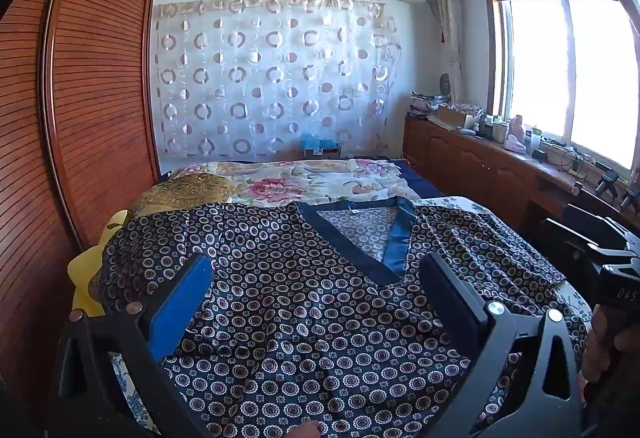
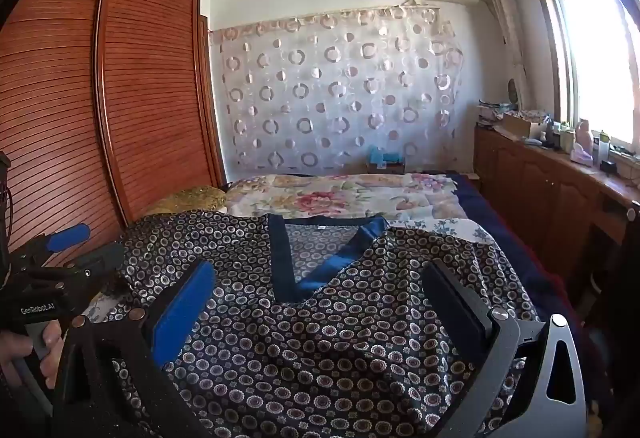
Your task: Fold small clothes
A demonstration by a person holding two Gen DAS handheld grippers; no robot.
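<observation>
- While both tools hover with nothing between their jaws, the left gripper and right gripper stand wide open over the shirt.
- To fold well, I would judge each should pinch one sleeve edge, at 9 and 3 o'clock, and carry it inward evenly.
- Dark blue with small ring flowers, the shirt lies face up on the bed, its plain blue V-collar at 12 o'clock, the cloth slightly rumpled.

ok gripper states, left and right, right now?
Left gripper: open, holding nothing, above the patterned shirt.
Right gripper: open, holding nothing, above the same shirt.
</observation>
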